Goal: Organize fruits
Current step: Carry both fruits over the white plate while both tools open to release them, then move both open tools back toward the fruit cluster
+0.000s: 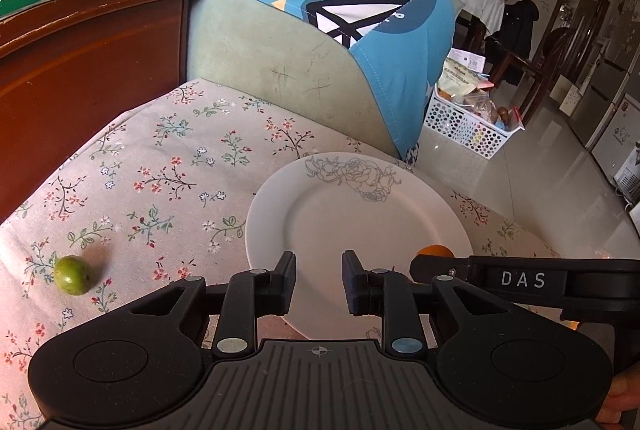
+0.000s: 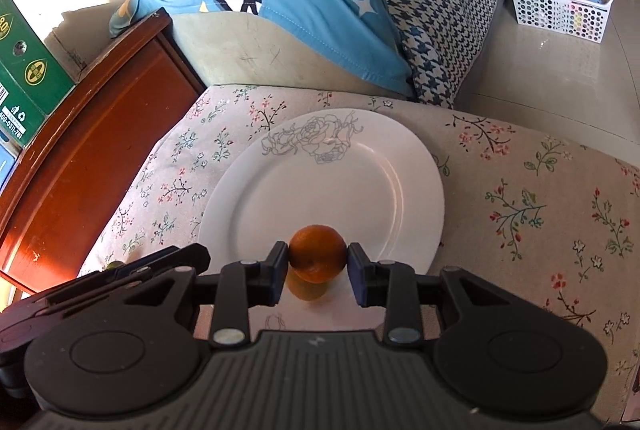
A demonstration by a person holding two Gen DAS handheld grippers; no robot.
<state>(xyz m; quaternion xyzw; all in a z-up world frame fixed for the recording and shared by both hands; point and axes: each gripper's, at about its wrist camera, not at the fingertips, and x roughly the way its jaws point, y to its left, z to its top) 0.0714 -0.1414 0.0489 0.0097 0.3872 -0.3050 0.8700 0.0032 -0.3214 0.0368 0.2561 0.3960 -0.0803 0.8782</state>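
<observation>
At nine o'clock on the floral cloth (image 1: 168, 166) a small green fruit (image 1: 73, 275) lies loose, well apart from the white plate (image 1: 360, 206). The left gripper (image 1: 319, 280) hangs at the plate's six o'clock rim, its jaws drawn close with nothing between them. Further right, the right gripper (image 2: 318, 270) pinches a small orange fruit (image 2: 317, 253) just above the plate's near edge, its reflection on the glaze below. By my reading, the plate holds no fruit yet: the orange fruit awaits release, and the green fruit remains.
</observation>
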